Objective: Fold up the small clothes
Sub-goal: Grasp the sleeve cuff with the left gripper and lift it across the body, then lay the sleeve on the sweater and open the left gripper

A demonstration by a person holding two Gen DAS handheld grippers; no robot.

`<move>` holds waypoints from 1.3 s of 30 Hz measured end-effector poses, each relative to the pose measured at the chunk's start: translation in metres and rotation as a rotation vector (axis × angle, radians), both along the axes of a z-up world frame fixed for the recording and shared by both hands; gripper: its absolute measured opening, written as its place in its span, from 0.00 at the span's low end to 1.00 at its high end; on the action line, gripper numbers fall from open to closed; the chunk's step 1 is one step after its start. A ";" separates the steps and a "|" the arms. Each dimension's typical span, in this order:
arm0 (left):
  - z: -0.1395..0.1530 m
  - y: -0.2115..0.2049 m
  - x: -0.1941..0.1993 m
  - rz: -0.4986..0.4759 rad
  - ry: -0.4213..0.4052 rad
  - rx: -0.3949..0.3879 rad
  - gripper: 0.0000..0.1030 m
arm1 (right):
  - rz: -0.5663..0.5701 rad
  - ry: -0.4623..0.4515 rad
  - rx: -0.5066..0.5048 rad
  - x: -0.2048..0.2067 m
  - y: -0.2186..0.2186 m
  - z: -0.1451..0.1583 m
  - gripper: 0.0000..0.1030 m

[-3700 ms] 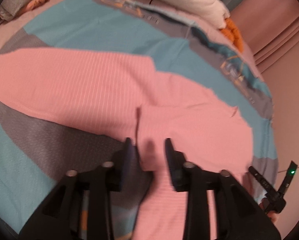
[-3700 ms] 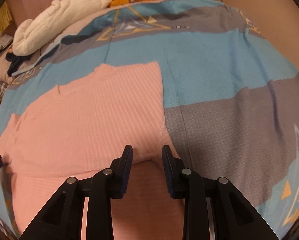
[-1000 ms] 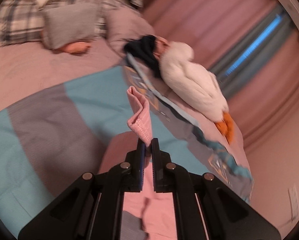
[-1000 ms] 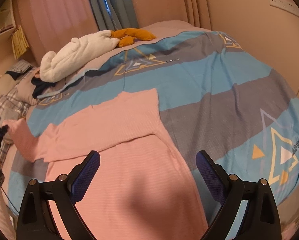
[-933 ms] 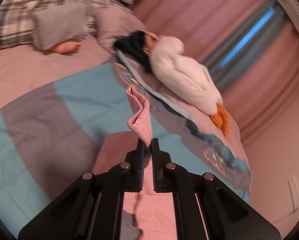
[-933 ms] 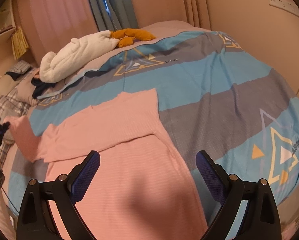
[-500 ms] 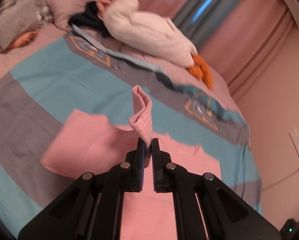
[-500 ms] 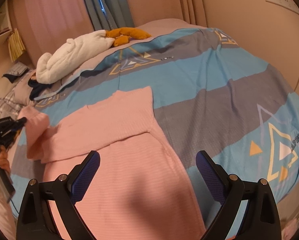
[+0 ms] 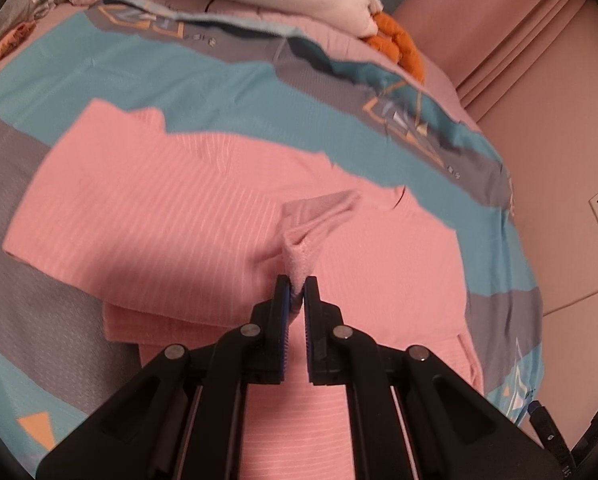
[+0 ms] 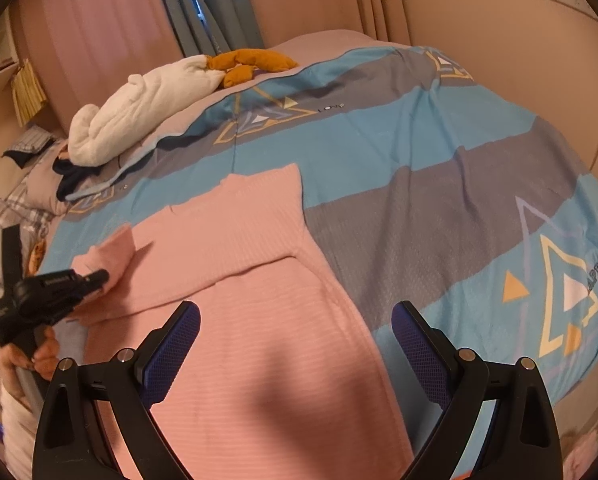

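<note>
Nearby, a white plush (image 10: pixel 147 112) with orange feet (image 10: pixel 251 62) lies at the far edge of the bed, beside dark clothes (image 10: pixel 73 174) and plaid bedding (image 10: pixel 3 216); nothing blocks the pink top (image 9: pixel 171 216), which lies flat on the duvet (image 10: pixel 439 168). That duvet is banded in blue and grey with printed triangles, and the top is a fine ribbed knit, its right sleeve folded across the chest. Left gripper (image 9: pixel 295 288) has its fingers pressed together on the left cuff (image 9: pixel 299 256), a small bunched tube of knit held just above the body of the top. Right gripper (image 10: pixel 295 320) hangs over the lower half, fingers spread wide and holding nothing. A second ago the cuff was lifted out over the bed's left side; it now sits over the chest.
</note>
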State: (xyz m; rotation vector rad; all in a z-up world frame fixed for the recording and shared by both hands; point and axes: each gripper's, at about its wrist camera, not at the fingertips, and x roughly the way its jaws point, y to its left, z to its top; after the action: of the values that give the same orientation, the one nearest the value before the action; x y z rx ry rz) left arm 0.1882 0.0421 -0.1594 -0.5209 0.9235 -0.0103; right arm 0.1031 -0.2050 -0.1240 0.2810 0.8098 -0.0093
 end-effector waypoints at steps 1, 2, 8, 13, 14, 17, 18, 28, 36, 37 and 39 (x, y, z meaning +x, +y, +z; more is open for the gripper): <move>-0.005 0.000 0.001 -0.003 0.015 -0.001 0.06 | 0.002 0.003 0.002 0.000 0.000 -0.001 0.93; -0.009 0.000 0.001 -0.006 0.031 -0.002 0.07 | 0.003 0.005 0.003 0.000 0.001 -0.001 0.93; -0.028 0.003 0.004 -0.008 0.089 -0.042 0.09 | 0.019 0.015 0.008 0.002 0.004 -0.005 0.93; -0.018 0.005 -0.001 -0.049 0.084 -0.119 0.31 | 0.040 0.010 0.002 0.006 0.009 -0.002 0.93; -0.014 0.006 -0.004 -0.058 0.072 -0.149 0.41 | 0.046 0.008 0.001 0.007 0.010 -0.001 0.93; 0.009 0.011 -0.018 -0.056 0.013 -0.160 0.52 | 0.088 -0.009 0.001 0.015 0.019 0.005 0.93; 0.019 0.016 -0.025 -0.043 -0.010 -0.147 0.53 | 0.102 -0.010 0.005 0.019 0.022 0.006 0.93; 0.047 0.069 -0.077 0.161 -0.018 -0.008 0.56 | 0.364 0.068 0.183 0.076 0.095 -0.007 0.79; 0.046 0.103 -0.108 0.269 -0.006 0.005 0.56 | 0.434 0.245 0.378 0.120 0.147 -0.048 0.49; 0.046 0.104 -0.110 0.274 -0.005 0.005 0.56 | 0.435 0.260 0.375 0.125 0.154 -0.055 0.46; 0.045 0.108 -0.115 0.287 -0.001 0.010 0.56 | 0.429 0.288 0.358 0.126 0.162 -0.062 0.39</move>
State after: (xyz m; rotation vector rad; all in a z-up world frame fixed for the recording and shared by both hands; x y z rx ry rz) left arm 0.0729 0.1496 -0.1144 -0.6403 0.8408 0.2533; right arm 0.2293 -0.0431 -0.1859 0.4445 1.1466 0.5118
